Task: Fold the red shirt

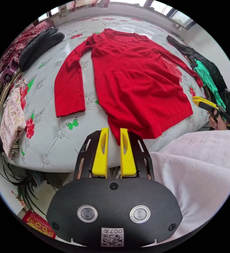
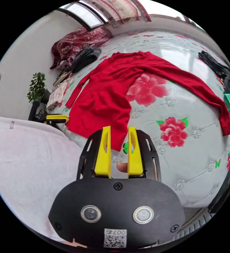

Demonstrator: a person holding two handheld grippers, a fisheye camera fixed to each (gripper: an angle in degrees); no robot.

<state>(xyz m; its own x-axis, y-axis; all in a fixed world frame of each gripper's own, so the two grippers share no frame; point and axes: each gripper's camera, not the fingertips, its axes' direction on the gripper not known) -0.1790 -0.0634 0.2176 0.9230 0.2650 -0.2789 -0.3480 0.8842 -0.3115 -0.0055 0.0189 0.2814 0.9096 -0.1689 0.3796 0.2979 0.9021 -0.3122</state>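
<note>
Now we see the red shirt [image 1: 136,84] lying flat on the bed [image 1: 54,137], spread out on a pale cover printed with red flowers, both long sleeves stretched away from the body and the collar at the far side. In the left gripper view, our left gripper [image 1: 114,131] hangs just before the near hem, its yellow jaws parted and holding nothing. The right gripper [image 2: 118,130] in its own view is also released, jaws apart over the near corner of the hem, not pressing the cloth. At the far left of the bed rest a dark knitted garment [image 1: 39,47] and a maroon patterned blanket [image 2: 78,43]. A green garment [image 1: 208,81] lies at the right edge. A plant [image 2: 36,87] stands beside the bed.
</note>
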